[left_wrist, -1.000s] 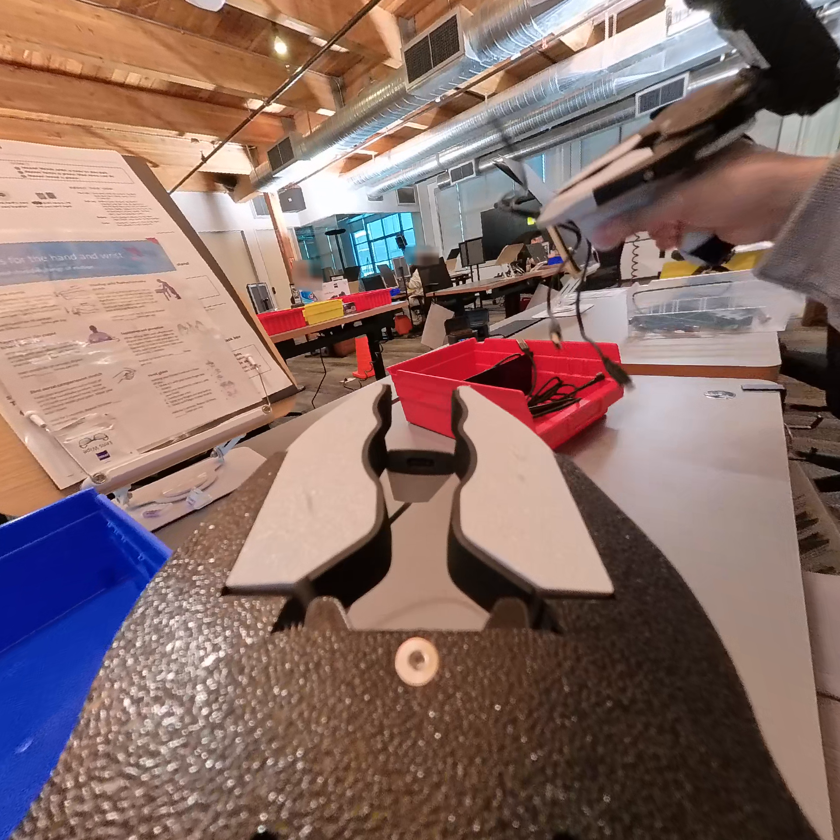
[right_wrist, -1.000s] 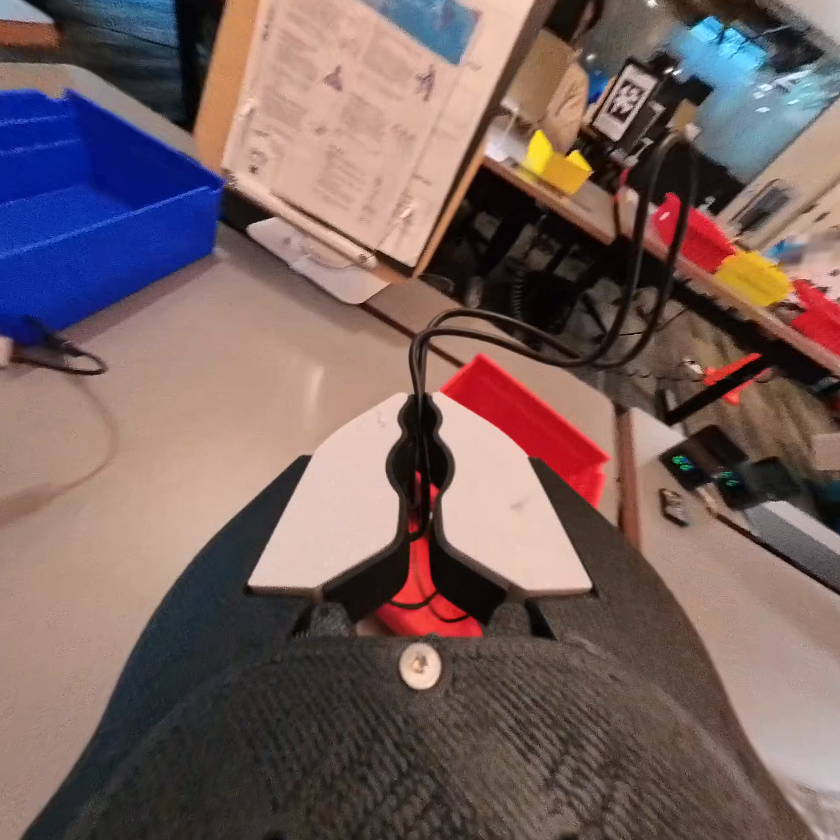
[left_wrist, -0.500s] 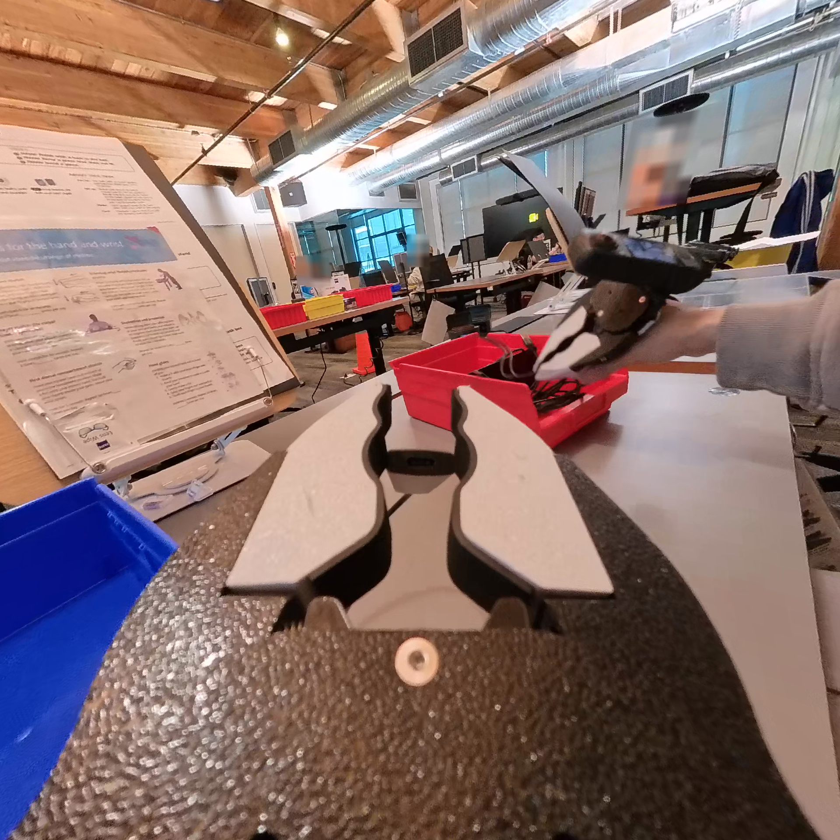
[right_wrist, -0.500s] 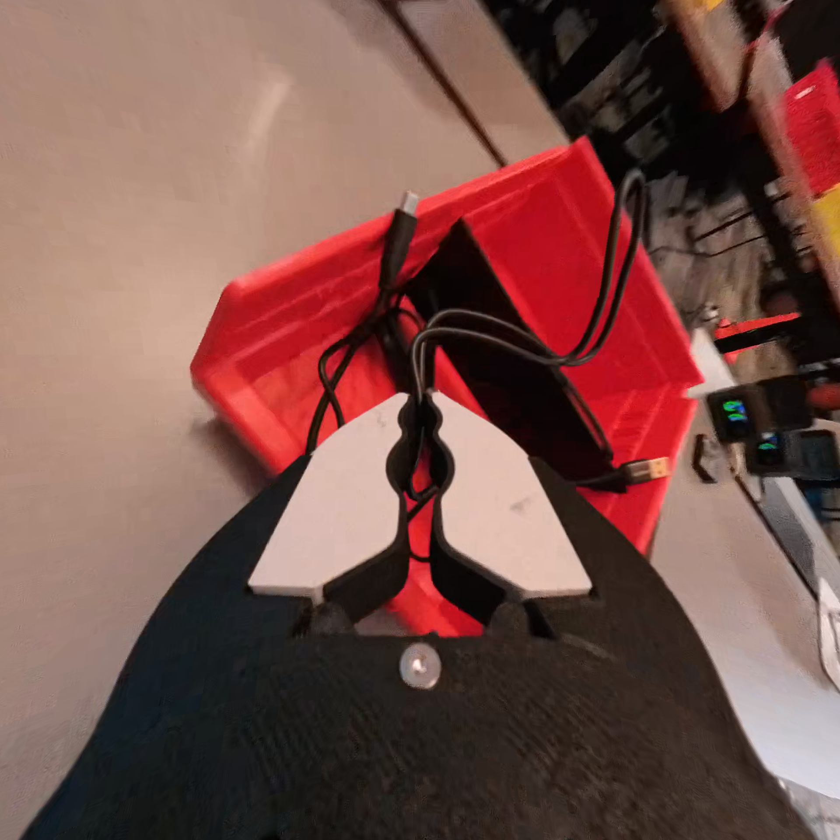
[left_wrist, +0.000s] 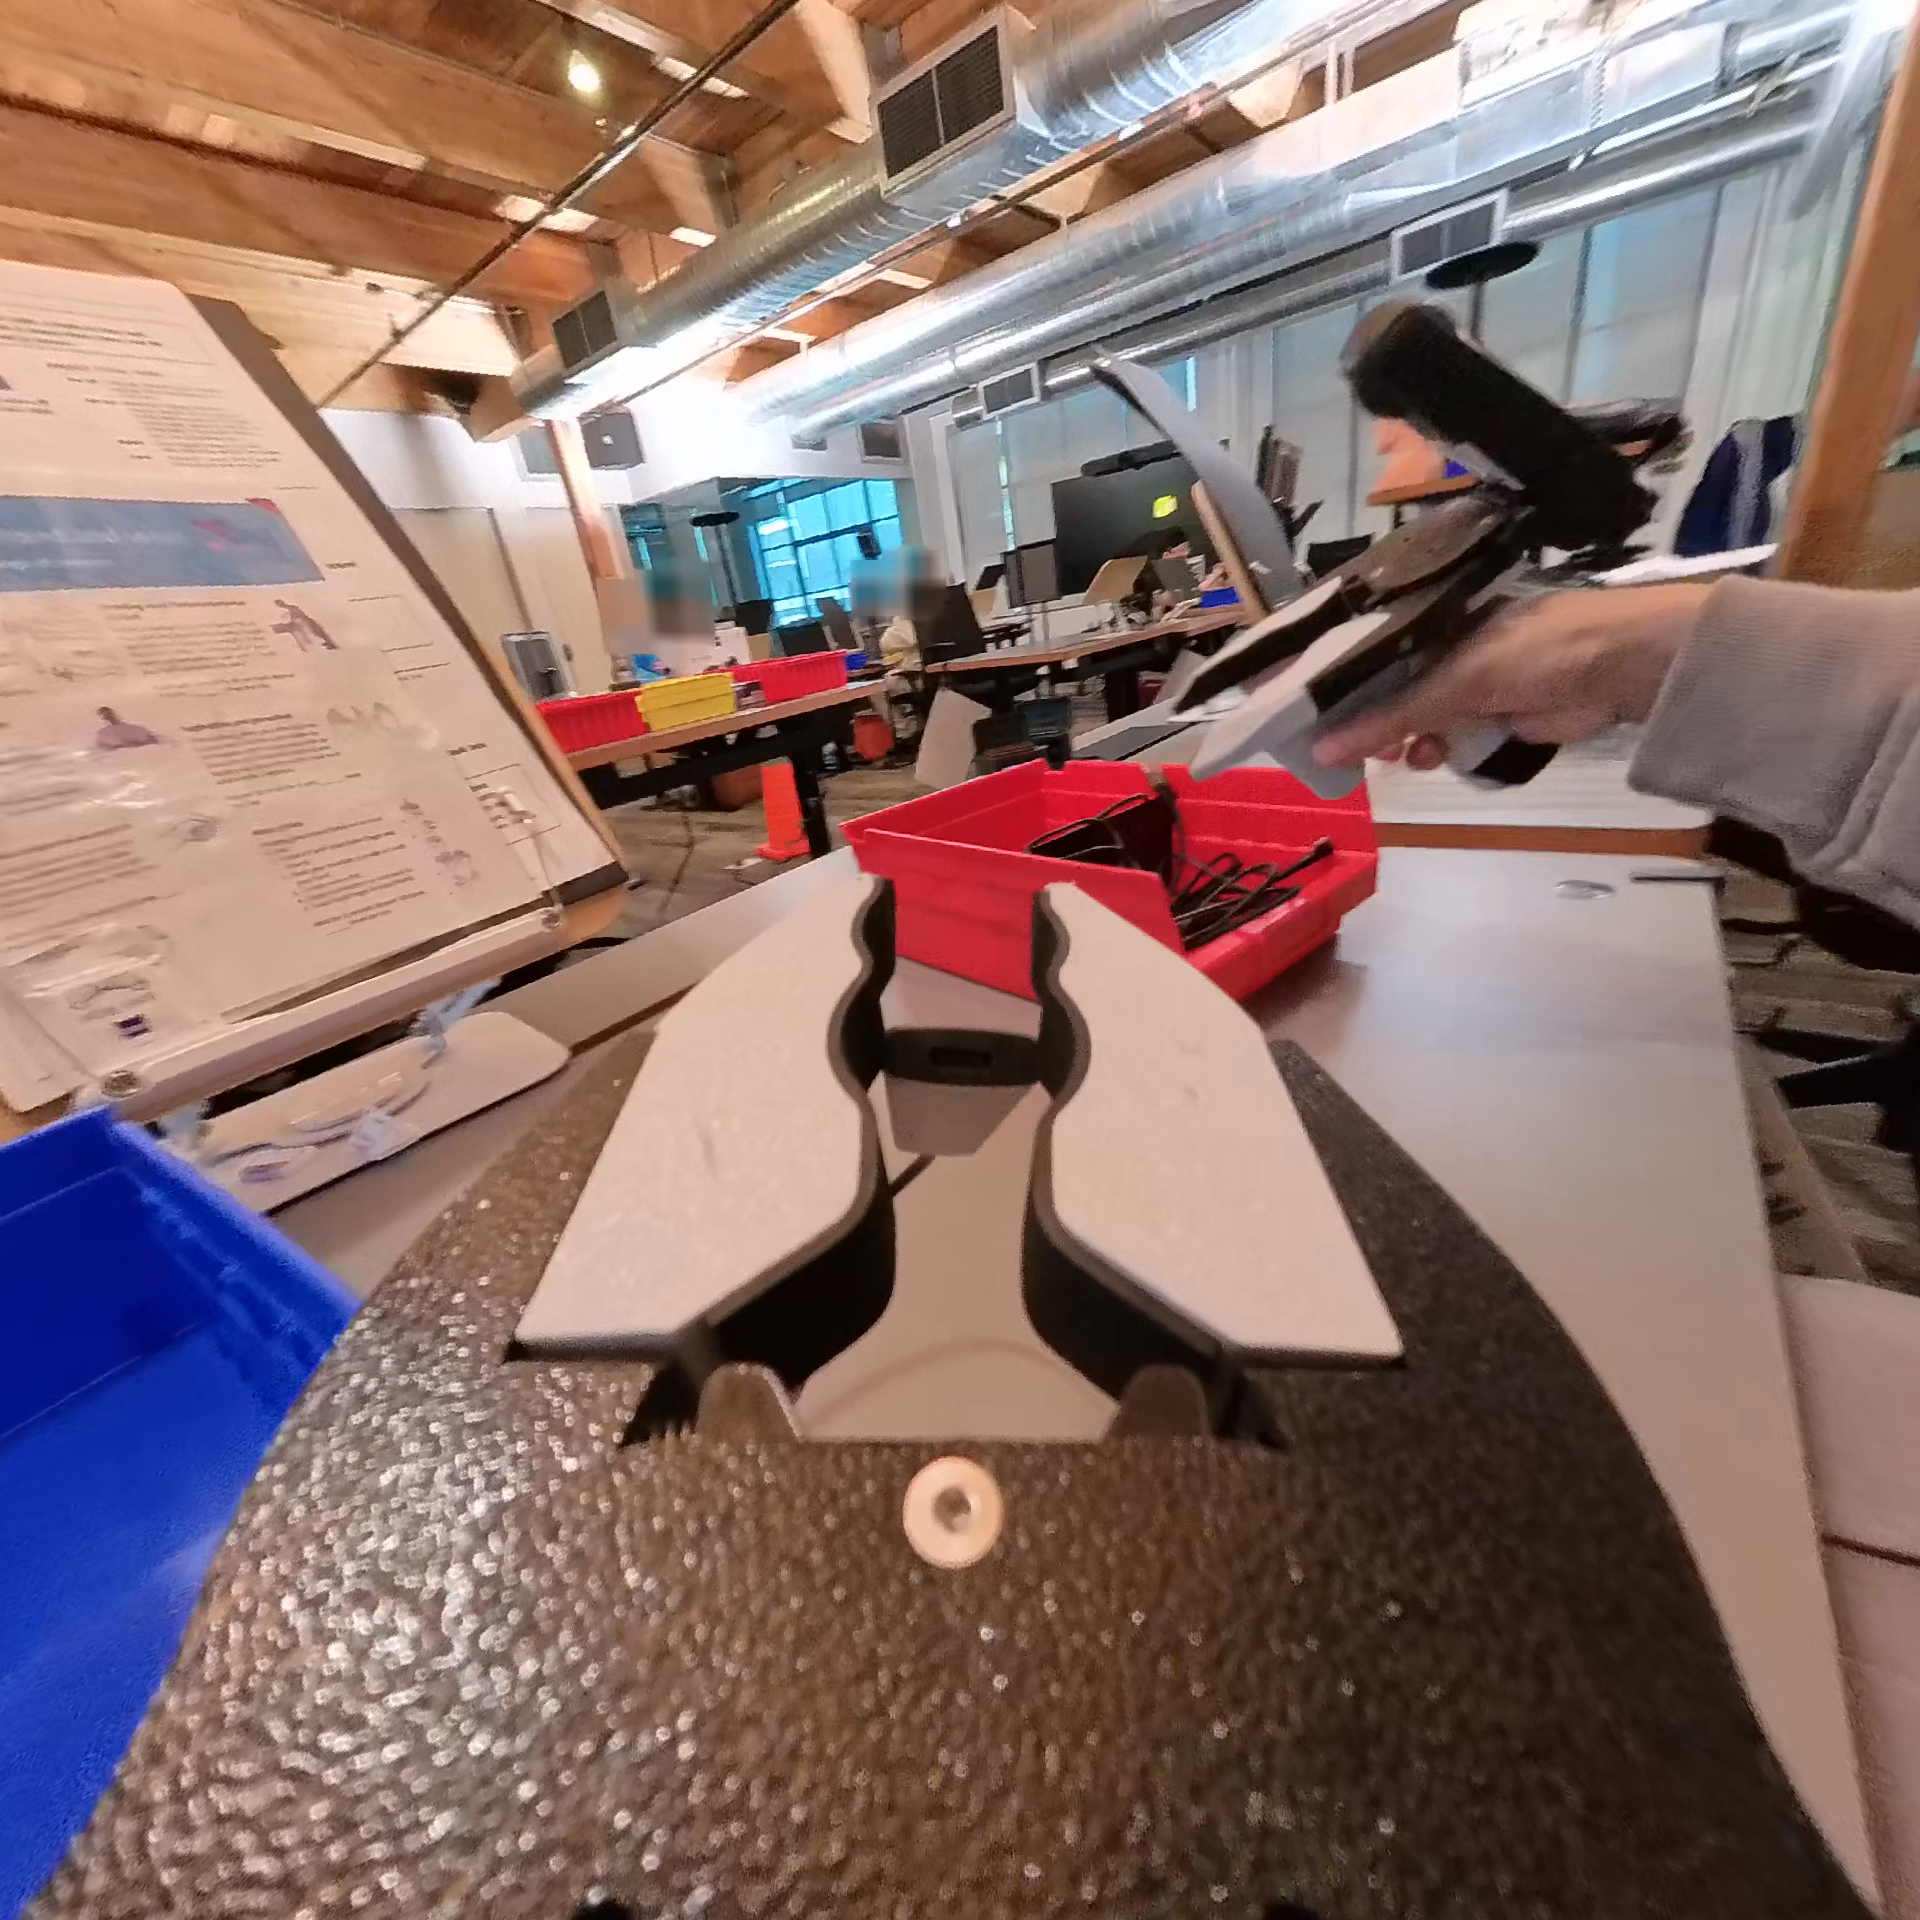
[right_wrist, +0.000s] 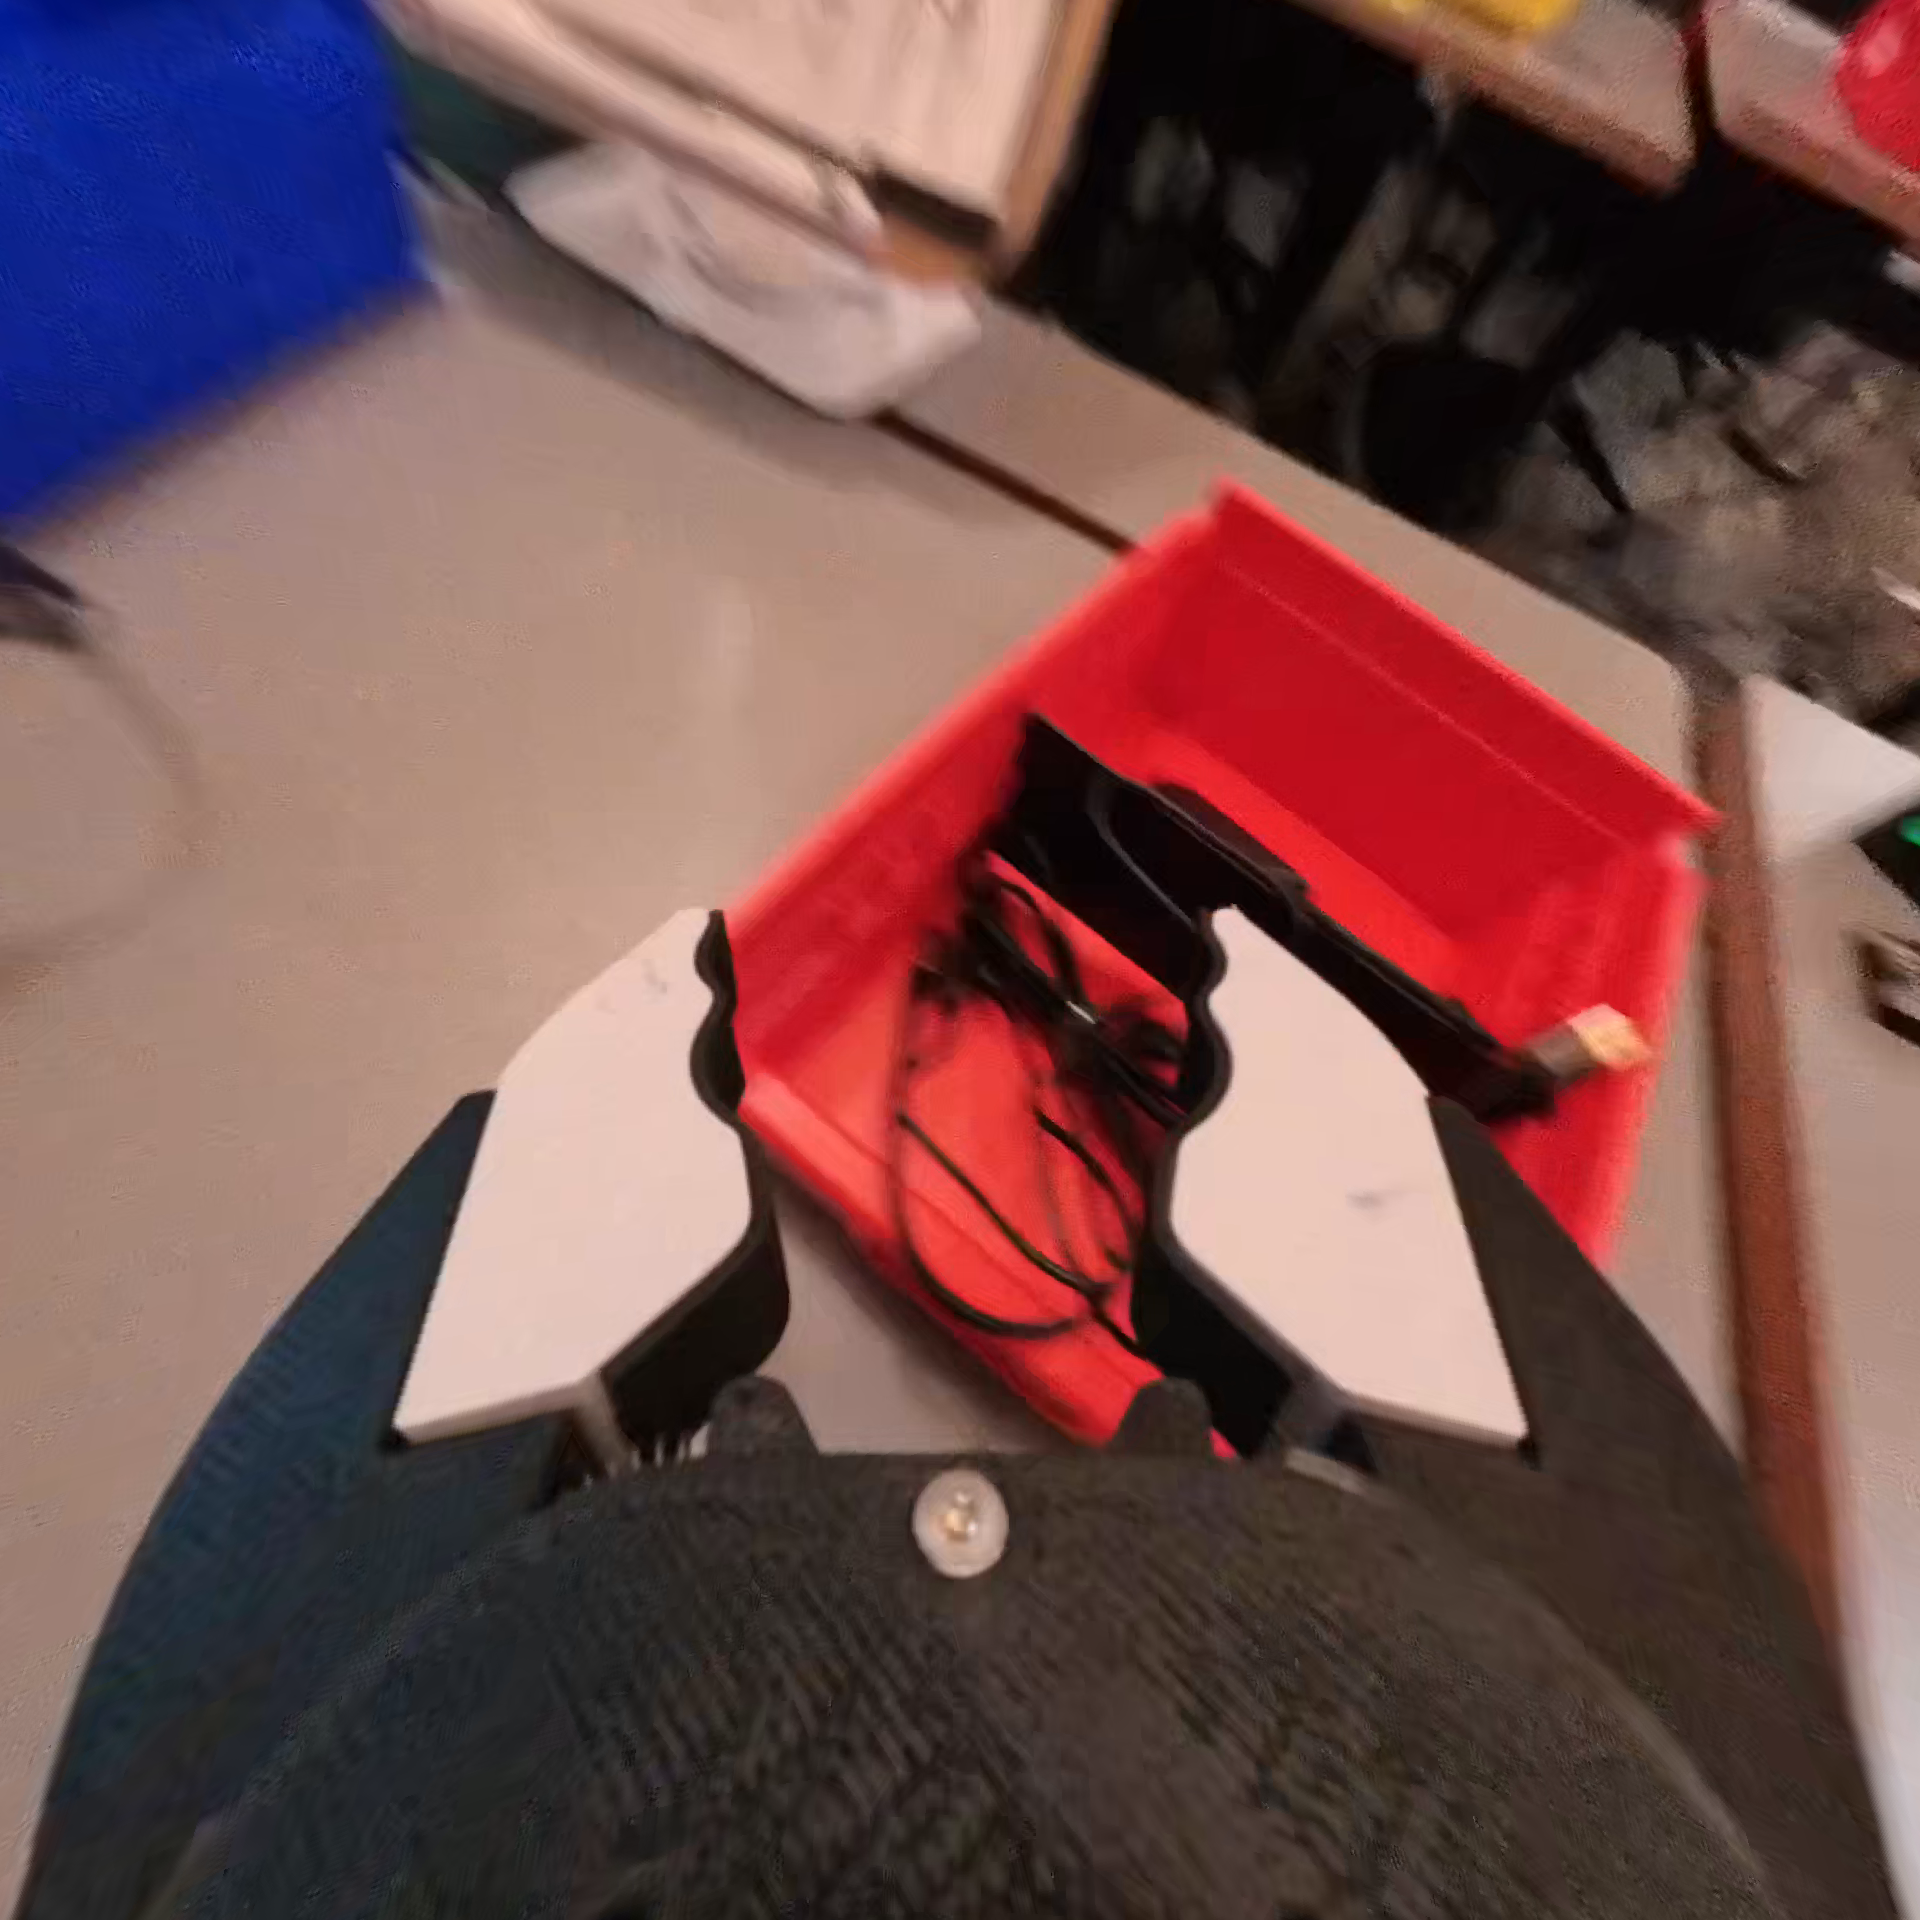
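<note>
Here the right hand-held gripper (right_wrist: 961, 935) hangs wide open and empty above the red bin (right_wrist: 1455, 748) of black cables (right_wrist: 997, 1122); the left hand-held gripper (left_wrist: 958, 914), partly open, holds nothing over the counter (left_wrist: 1507, 1039).

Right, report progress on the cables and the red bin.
Done: a black cable lies inside the red bin, the right tongs open above it, empty. In hand: a small dark piece sits between the left tongs; grip unclear. Left: that piece is not yet in any bin.
</note>
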